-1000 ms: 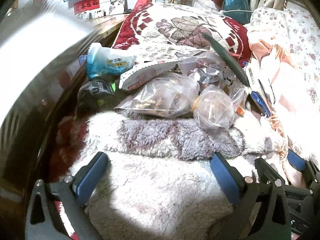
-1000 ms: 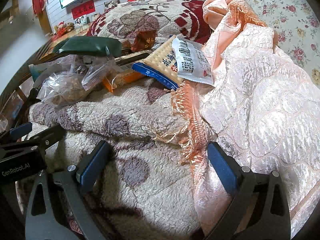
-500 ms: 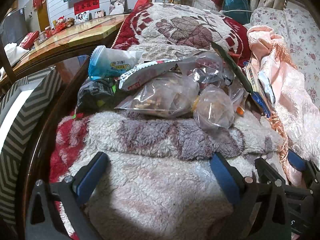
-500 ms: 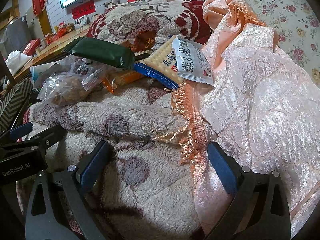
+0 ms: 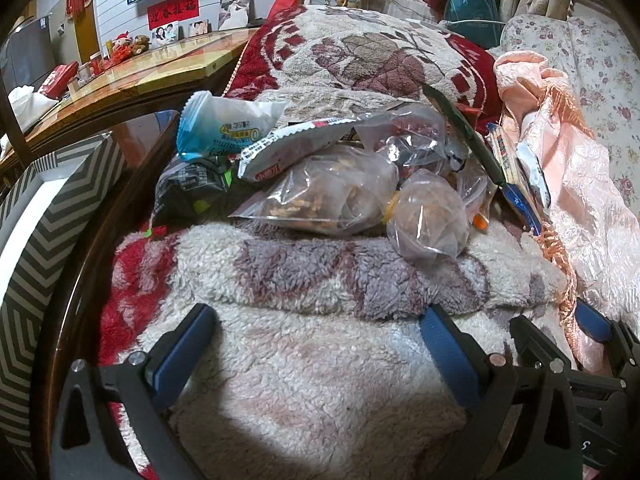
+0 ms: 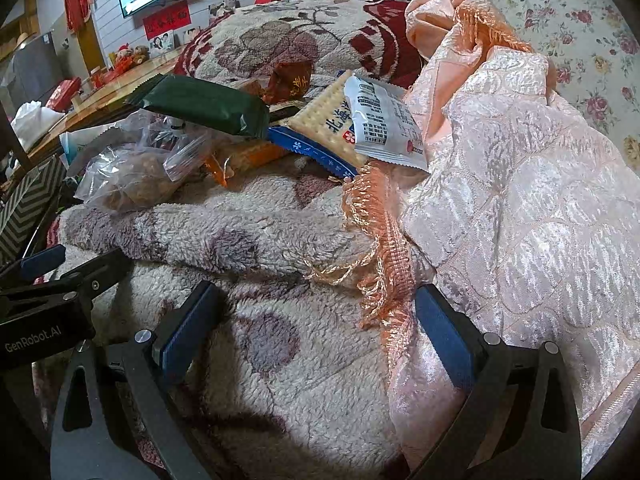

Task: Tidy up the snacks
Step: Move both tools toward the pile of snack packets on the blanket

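Observation:
A heap of snacks lies on a fluffy blanket (image 5: 320,360). In the left wrist view I see clear bags of nuts (image 5: 324,200), a blue-white packet (image 5: 224,128), a white-red packet (image 5: 296,144) and a black packet (image 5: 188,188). In the right wrist view I see a dark green packet (image 6: 208,104), a cracker pack (image 6: 324,132), a white sachet (image 6: 380,120) and a nut bag (image 6: 132,176). My left gripper (image 5: 320,332) is open and empty, short of the heap. My right gripper (image 6: 316,316) is open and empty over the blanket beside it.
A grey-white zigzag patterned box (image 5: 44,232) stands at the left, by a dark wooden rail (image 5: 100,240). A pink satin quilt (image 6: 520,200) with fringe lies at the right. A red and cream cushion (image 5: 360,52) sits behind the heap. A wooden table (image 5: 140,72) is far left.
A blurred object that covered the left of the left wrist view has moved off, revealing the zigzag box and the table. The green packet has shifted slightly right. Both grippers stay put.

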### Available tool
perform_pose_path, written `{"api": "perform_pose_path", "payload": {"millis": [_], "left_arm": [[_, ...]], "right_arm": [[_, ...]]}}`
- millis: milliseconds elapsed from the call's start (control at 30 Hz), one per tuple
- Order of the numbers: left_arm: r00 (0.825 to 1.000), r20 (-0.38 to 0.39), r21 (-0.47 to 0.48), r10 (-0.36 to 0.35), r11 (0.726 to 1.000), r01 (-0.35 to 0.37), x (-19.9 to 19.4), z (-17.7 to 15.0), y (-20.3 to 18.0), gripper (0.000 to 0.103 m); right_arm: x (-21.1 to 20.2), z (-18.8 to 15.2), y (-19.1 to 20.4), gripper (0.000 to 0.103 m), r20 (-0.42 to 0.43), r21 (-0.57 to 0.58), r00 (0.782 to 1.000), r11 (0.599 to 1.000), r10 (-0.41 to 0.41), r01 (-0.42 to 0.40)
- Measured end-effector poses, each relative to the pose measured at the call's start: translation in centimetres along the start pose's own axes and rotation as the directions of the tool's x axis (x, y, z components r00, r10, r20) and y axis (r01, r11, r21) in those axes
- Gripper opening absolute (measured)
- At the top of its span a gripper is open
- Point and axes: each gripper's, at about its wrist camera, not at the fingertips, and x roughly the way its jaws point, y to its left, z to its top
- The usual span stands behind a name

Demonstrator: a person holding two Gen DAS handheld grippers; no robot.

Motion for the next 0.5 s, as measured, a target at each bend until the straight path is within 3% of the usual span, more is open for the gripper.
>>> {"api": "perform_pose_path", "payload": {"millis": [500], "left_arm": [[1.000, -0.004, 0.007, 0.009, 1.000, -0.009, -0.03, 0.04, 0.03, 0.103]], "right_arm": [[0.00, 0.01, -0.02, 0.099, -0.001, 0.001, 1.000, 1.000, 0.001, -0.001]]}}
